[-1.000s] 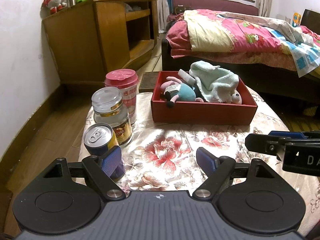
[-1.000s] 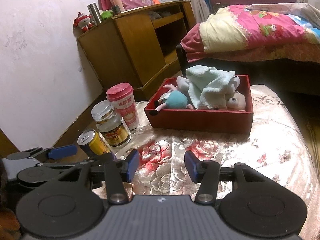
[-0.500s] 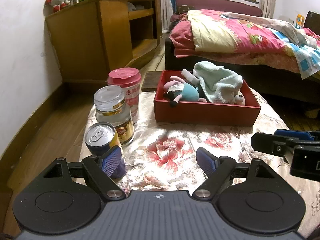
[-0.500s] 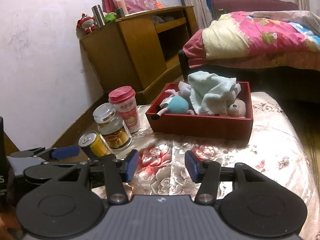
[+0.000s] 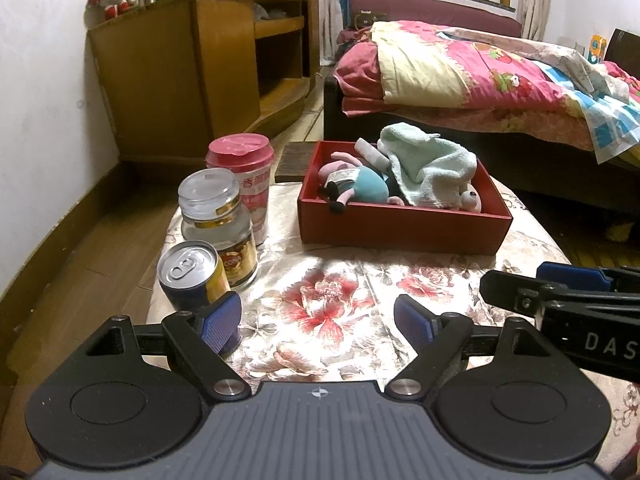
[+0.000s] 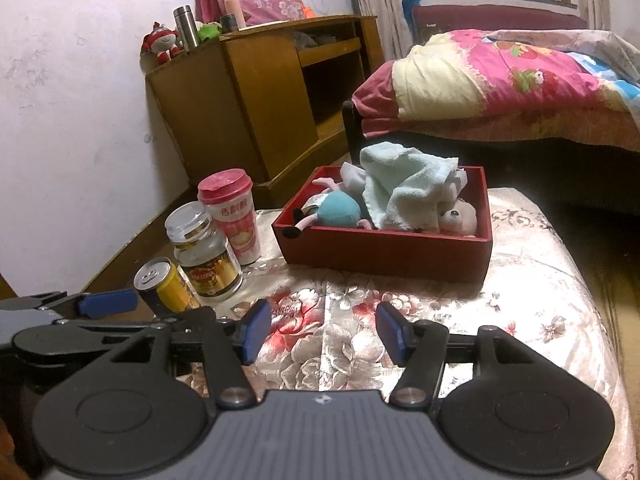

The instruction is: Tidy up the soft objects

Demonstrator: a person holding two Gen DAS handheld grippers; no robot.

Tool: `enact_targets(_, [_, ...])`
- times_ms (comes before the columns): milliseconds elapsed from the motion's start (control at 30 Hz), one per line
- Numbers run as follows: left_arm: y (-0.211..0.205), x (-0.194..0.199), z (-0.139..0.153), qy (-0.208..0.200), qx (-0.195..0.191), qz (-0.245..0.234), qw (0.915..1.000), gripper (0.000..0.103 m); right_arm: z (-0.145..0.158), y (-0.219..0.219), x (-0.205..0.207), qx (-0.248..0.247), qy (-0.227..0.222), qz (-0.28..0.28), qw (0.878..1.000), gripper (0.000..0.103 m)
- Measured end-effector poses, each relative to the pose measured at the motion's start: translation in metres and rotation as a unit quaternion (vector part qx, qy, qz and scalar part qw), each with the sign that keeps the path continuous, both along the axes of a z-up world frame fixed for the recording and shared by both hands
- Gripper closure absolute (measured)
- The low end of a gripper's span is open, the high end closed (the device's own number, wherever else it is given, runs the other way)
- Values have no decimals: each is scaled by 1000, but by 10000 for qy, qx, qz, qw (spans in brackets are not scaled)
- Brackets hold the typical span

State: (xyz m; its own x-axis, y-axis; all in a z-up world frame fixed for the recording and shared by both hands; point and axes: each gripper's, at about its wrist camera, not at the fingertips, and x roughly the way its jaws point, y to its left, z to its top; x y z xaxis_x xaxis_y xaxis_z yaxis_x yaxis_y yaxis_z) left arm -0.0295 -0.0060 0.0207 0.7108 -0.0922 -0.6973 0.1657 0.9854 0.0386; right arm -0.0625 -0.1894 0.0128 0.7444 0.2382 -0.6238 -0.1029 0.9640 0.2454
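Hovering low over the near edge of the flowered tablecloth (image 5: 320,320), both tools empty: left gripper (image 5: 318,322) with jaws spread wide, right gripper (image 6: 322,330) likewise parted and gripping nothing. Sitting already in the red box (image 6: 384,252) at the far side of the cloth: a pale green towel (image 6: 400,184) draped over the heap, a teal and pink plush doll (image 6: 336,210) lying along the front wall, and a small cream plush animal (image 6: 458,218) tucked in the right corner. Possibly also a folded grey item under the towel, though too buried to name.

Judging by that, the gathering step looking finished or nearly so, with no loose soft thing showing on the cloth. Next move probably calling for a check of the box contents, perhaps tucking the towel down inside the walls, reaching forward past open cloth.

Standing left of the box, well apart from it: a pink-lidded cup (image 5: 244,184), a glass jar (image 5: 218,232) and a drink can (image 5: 192,276) just beside the left finger pad, worth avoiding on any sweep.

Beyond: a wooden cabinet (image 5: 192,72) against the white wall, a bed with a pink quilt (image 5: 480,76), wooden floor (image 5: 88,248).
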Motion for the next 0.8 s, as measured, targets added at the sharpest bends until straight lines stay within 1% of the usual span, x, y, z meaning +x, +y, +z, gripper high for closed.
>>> enact_targets(133, [-1, -2, 1, -26, -57, 24, 10000, 22, -1, -1, 0, -18, -52, -108, 9999, 69])
enact_targets(300, [-1, -3, 1, -49, -53, 35, 10000, 22, -2, -4, 0, 52, -14, -208, 9998, 69])
enact_targets(533, [0, -3, 2, -74, -126, 61, 9999, 22, 0, -4, -1, 128, -44, -193, 9997, 69])
enact_targets(800, [0, -3, 2, -111, -124, 87, 9998, 22, 1, -3, -1, 107, -42, -172, 9998, 69])
